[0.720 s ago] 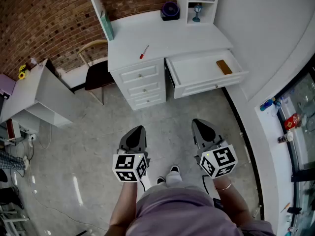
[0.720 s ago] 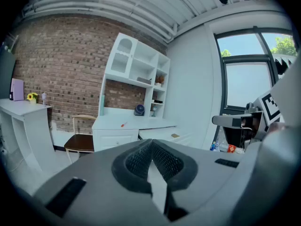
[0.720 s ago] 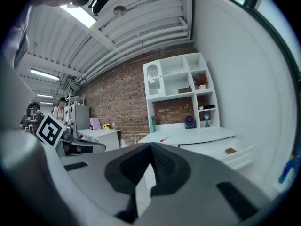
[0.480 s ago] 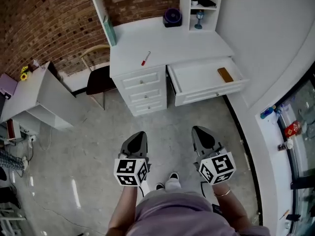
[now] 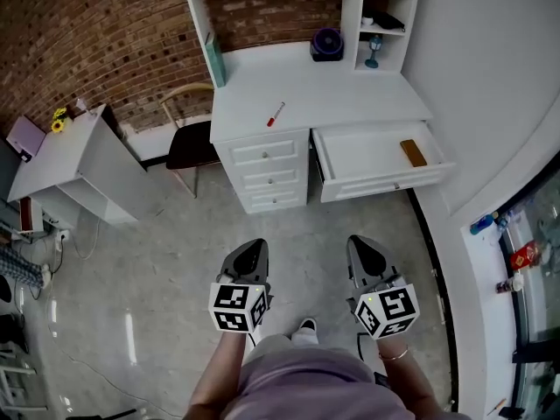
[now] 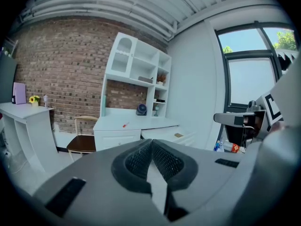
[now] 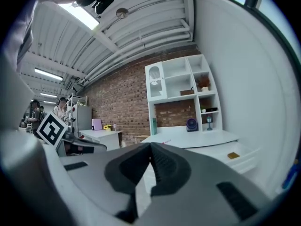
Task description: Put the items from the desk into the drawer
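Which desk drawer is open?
The wide white drawer on the right, pulled out, a brown block inside; the three small stacked drawers beside it are shut.

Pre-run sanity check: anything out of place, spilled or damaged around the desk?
Nothing spilled or damaged. Two things stand out: a red pen lies askew on the desk, and the right drawer stands pulled out with a brown block inside. The left gripper and right gripper are shut and empty.

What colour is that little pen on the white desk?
The pen is red with a white part; the head view shows it best.
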`<action>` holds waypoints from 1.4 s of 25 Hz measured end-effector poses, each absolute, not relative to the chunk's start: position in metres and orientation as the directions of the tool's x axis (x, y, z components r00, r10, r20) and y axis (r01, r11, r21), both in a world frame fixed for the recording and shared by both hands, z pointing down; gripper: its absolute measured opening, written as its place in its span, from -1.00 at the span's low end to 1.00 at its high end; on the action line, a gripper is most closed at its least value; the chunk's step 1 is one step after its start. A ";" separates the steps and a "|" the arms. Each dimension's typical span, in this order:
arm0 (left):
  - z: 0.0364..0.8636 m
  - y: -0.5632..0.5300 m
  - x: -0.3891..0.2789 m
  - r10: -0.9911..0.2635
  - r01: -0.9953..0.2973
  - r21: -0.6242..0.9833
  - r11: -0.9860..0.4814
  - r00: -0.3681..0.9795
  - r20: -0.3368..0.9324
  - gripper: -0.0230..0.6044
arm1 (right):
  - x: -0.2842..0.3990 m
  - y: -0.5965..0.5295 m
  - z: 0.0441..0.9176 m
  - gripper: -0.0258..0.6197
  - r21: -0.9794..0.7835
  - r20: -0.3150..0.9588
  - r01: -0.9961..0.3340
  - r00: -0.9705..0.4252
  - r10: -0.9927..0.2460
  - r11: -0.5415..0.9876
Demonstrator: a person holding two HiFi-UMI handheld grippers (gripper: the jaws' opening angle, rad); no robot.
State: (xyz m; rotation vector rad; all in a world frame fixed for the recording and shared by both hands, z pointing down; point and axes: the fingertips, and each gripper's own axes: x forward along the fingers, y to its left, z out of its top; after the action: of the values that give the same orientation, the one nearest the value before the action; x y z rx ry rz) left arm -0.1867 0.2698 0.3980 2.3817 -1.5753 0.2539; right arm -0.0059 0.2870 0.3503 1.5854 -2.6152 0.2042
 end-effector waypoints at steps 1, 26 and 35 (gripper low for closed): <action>0.397 0.269 -0.187 -0.873 -0.921 0.129 -0.369 0.390 0.292 -0.93 | -0.006 0.286 0.351 -0.91 -0.074 0.136 -0.887 -0.462 -0.876 0.456; 0.413 0.209 -0.207 -0.864 -0.927 0.128 -0.354 0.376 0.335 -0.45 | -0.009 0.234 0.364 -0.91 -0.136 0.157 -0.888 -0.457 -0.875 0.440; 0.424 0.108 -0.231 -0.860 -0.928 0.122 -0.353 0.373 0.348 -0.40 | -0.025 0.141 0.369 -0.91 -0.138 0.166 -0.901 -0.431 -0.887 0.412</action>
State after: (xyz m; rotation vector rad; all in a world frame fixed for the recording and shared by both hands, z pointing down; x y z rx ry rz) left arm -0.2308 0.1076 0.4243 2.3404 -1.5752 0.3223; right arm -0.0249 0.1405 0.3691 1.6383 -2.5830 0.3176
